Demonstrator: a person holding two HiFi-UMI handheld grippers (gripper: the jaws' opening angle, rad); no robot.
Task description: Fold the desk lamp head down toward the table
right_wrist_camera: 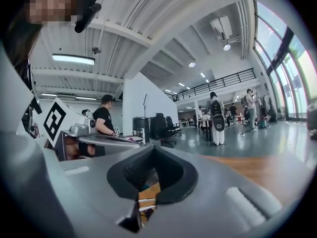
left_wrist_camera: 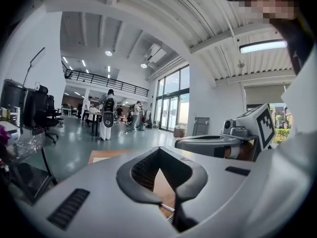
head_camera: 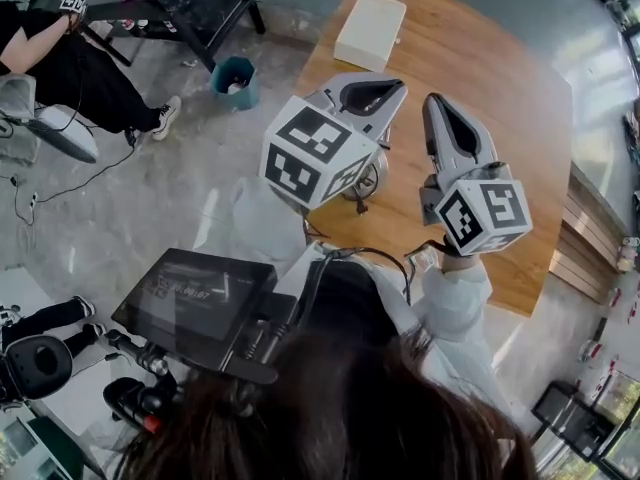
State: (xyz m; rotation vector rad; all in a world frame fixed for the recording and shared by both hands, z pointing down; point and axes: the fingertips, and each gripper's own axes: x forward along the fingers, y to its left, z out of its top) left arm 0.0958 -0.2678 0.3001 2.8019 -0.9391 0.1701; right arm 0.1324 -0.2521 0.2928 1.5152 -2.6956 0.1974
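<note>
Left hand-held gripper (left_wrist_camera: 159, 151): its jaws are pressed together at the tips and nothing is between them. I hold it high over the worktop (head_camera: 480, 78), pointing nearly level.
Right hand-held gripper (right_wrist_camera: 153, 150): its jaws are also pressed together, and it is empty. In the head view it is just beside the left one but not touching it, with its marker cube (head_camera: 485, 213) toward me.
Desk lamp (head_camera: 372, 180): I see only a round pale part on the worktop, below the gap between my two grippers, with a black cable end (head_camera: 355, 204) just beside it. The left gripper covers the rest, so I cannot tell how the lamp head stands.
Worktop: brown wood.
White box (head_camera: 370, 28): flat, lying on the far part of the worktop, well apart from the lamp.
Teal bin (head_camera: 235, 80): stands on the grey floor (head_camera: 150, 198), just beside the worktop's edge.
Dark screen (head_camera: 195, 298): near my head, at the lower left of the head view.
Seated person (head_camera: 70, 68): in black clothes, at the upper left, well apart from the worktop.
</note>
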